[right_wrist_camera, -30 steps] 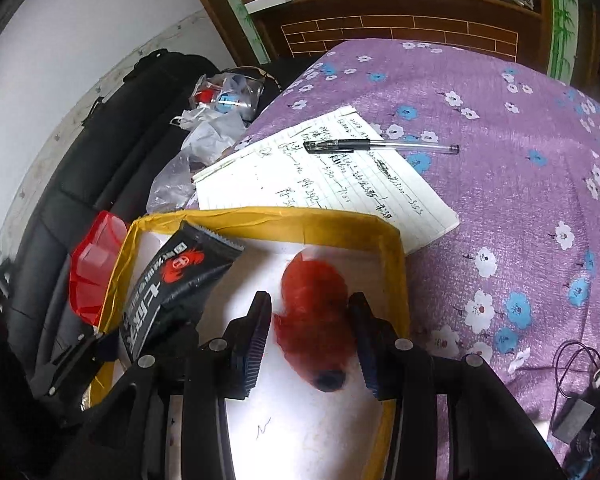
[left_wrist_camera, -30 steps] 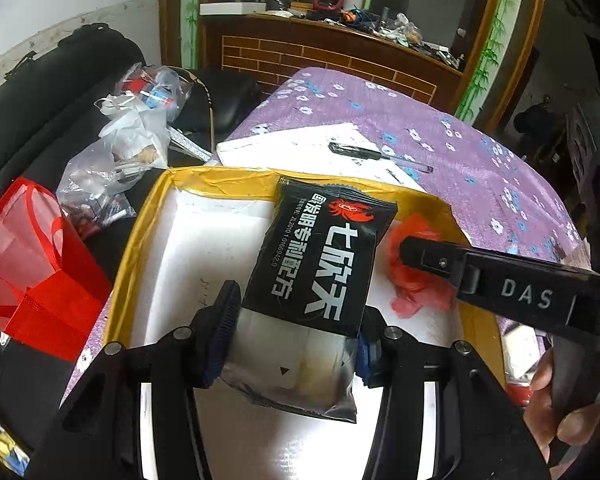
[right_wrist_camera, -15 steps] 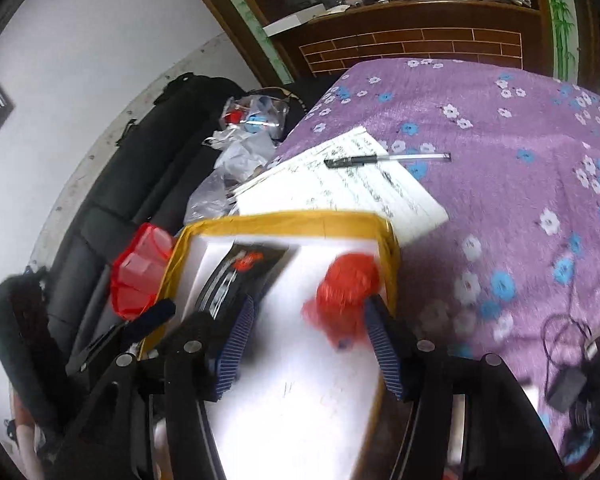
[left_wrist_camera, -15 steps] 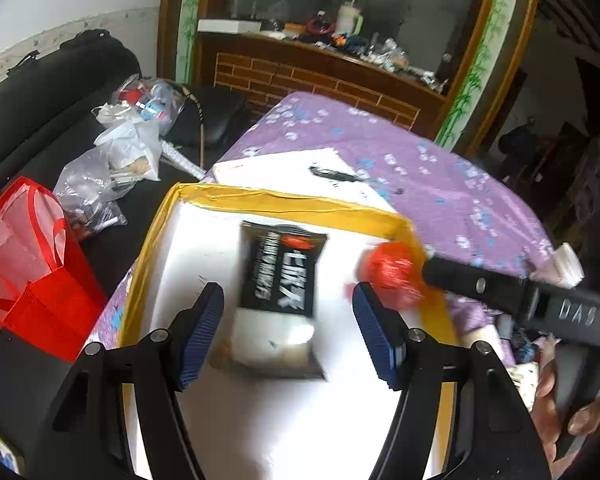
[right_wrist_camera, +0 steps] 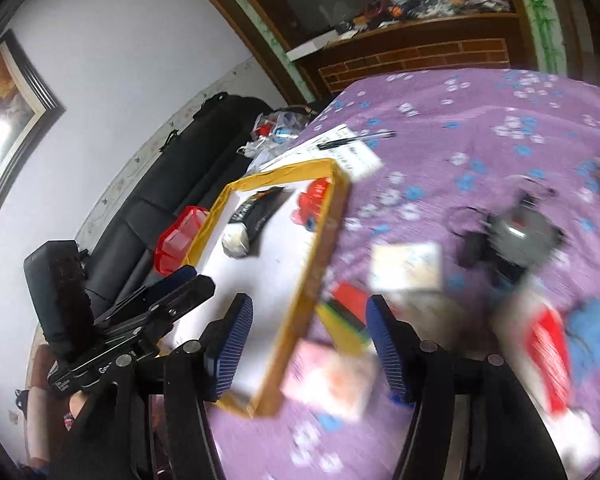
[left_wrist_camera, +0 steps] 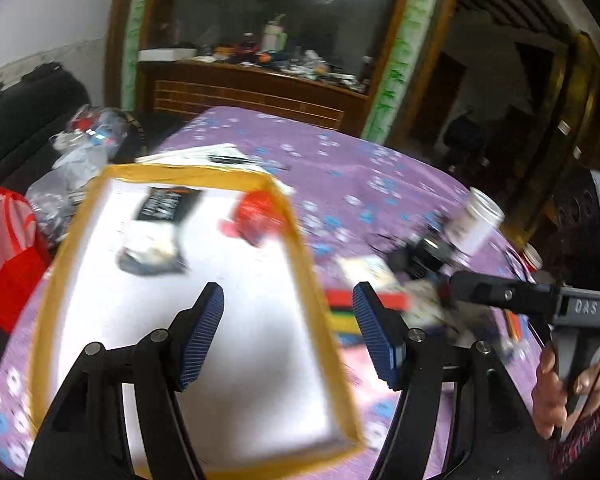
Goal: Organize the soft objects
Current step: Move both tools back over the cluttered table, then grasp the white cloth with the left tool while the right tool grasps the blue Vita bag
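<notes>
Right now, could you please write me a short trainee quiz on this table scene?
1. True or false: the black printed foil pouch lies inside the yellow-rimmed white tray.
2. Which crumpled soft thing lies beside that pouch? A) red plastic bag B) green towel
3. Fill in: the left gripper jaws hold ____.

Key: 1 true. 2 A. 3 nothing; they stand open, as do the right gripper jaws.

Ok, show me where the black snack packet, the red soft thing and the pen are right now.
black snack packet (left_wrist_camera: 162, 210): left wrist view, on its printed black upper half.
red soft thing (left_wrist_camera: 256, 216): left wrist view, on its rounded red middle.
pen (right_wrist_camera: 354, 139): right wrist view, midway along its dark barrel.
</notes>
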Demonstrator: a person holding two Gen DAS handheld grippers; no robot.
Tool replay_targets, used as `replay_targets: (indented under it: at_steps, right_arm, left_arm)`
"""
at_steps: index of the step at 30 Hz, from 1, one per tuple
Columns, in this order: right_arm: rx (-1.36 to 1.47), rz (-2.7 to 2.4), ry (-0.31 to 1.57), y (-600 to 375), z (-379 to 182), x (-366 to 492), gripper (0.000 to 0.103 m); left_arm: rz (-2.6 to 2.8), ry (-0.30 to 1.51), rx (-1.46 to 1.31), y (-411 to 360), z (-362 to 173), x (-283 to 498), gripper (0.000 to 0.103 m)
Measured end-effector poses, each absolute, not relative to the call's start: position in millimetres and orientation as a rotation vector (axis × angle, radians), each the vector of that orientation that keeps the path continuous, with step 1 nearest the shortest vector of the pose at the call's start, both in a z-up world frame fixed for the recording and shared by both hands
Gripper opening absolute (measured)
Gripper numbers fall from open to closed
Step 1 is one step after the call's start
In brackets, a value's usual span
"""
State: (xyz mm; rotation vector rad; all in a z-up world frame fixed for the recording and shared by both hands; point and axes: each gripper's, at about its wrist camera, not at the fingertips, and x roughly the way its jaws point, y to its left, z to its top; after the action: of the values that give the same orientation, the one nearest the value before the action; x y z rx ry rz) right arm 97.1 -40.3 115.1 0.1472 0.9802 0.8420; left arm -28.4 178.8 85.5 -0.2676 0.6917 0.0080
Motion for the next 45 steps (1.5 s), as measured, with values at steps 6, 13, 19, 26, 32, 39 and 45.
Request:
replay_targets:
  at_steps: [6, 13, 19, 26, 32, 39, 45]
  right_arm:
    - [0.180, 0.801, 0.937, -110, 116, 76, 0.062]
    - [0.293, 0.648, 0.836, -198, 102, 80, 0.072]
    - [0.465, 0.676, 0.849, -231, 96, 95, 0.072]
    - [0.448, 0.725, 0.859, -219, 96, 90, 0.072]
    - [0.338, 0.745, 0.875, -198, 93, 81, 0.072]
    - [0.177, 0.769, 0.948, -164, 77, 73, 0.063]
    - [0.114, 0.727, 1.013, -152, 55, 76, 0.051]
  left_arm:
    - [-0.077, 0.677, -0.204, 111, 80, -53, 0.066]
    - [-0.205, 0.738, -0.152, 46, 62, -54, 0.079]
    - [-0.204, 0.802, -0.135, 20, 48, -31, 0.079]
    - [-0.237, 0.838, -0.110, -5, 29, -10, 0.036]
    - [-0.292, 0.859, -0.152, -6, 21, -12, 0.017]
    - [-0.272, 0.815, -0.188, 15, 34, -31, 0.016]
    - [-0.250, 0.790, -0.205, 22, 38, -31, 0.016]
